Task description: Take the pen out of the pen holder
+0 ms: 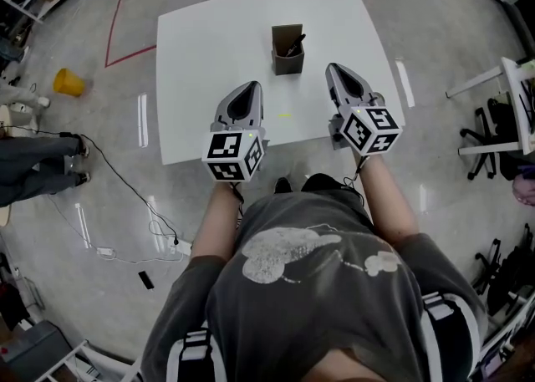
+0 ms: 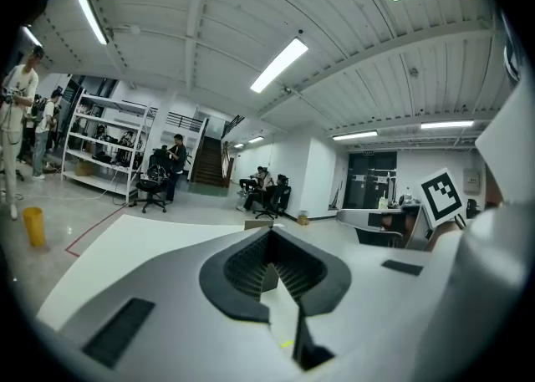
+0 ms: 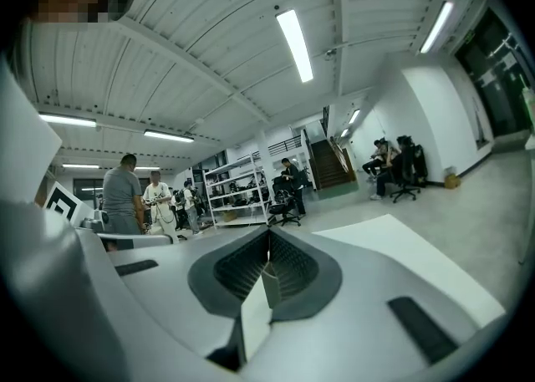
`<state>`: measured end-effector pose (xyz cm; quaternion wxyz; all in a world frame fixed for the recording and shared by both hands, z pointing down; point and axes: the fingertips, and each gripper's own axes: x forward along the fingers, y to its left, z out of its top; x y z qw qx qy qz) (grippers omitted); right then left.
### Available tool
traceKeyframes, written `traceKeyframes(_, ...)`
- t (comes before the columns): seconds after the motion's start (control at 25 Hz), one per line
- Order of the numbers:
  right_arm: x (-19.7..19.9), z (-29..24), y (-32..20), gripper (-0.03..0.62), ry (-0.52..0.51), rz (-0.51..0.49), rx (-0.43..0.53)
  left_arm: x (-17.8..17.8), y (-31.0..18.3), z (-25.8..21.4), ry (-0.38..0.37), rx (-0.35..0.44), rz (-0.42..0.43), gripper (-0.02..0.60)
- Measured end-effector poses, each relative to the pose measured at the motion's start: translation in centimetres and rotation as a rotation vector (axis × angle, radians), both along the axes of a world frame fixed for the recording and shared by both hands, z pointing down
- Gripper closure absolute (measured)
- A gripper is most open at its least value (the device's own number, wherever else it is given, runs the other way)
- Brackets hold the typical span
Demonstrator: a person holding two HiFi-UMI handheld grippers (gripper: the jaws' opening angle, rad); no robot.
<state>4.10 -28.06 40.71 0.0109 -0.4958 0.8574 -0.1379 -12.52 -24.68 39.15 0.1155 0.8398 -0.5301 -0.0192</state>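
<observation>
While the left grey plastic tongs (image 1: pixel 252 86) and the right grey plastic tongs (image 1: pixel 333 68) both have their jaws pressed together on nothing, they hang over the near half of the white square counter (image 1: pixel 209 46). Beyond and between their tips, apart from both, stands the brown square pen holder (image 1: pixel 287 58). The dark pen (image 1: pixel 296 43) leans inside it.

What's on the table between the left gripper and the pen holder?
Nothing. The head view shows only bare white table between the left gripper and the pen holder.
</observation>
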Motion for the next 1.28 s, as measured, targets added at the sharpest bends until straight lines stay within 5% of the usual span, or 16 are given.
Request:
traceKeyframes(0.52, -0.5, 3.4, -5.2, 0.587, 0.029, -0.004, -0.071, 0.0, -3.7, 2.5, -0.021, -0.051, -0.022, 0.574)
traceKeyframes(0.6, -1.2, 4.1, -6.4, 0.525, 0.025, -0.03, -0.098, -0.2, -4.8, 2.8, -0.021, -0.059, -0.034, 0.574)
traceKeyframes(0.84, -2.4, 6.8, -9.6, 0.479, 0.042, -0.077, -0.178, 0.2, -8.0, 3.7, -0.03, -0.083, -0.04, 0.574)
traceKeyframes(1.28, -4.0, 10.3, -13.8, 0.465, 0.073, -0.131, -0.276, 1.0, -11.7, 6.0, -0.035, -0.14, -0.037, 0.574)
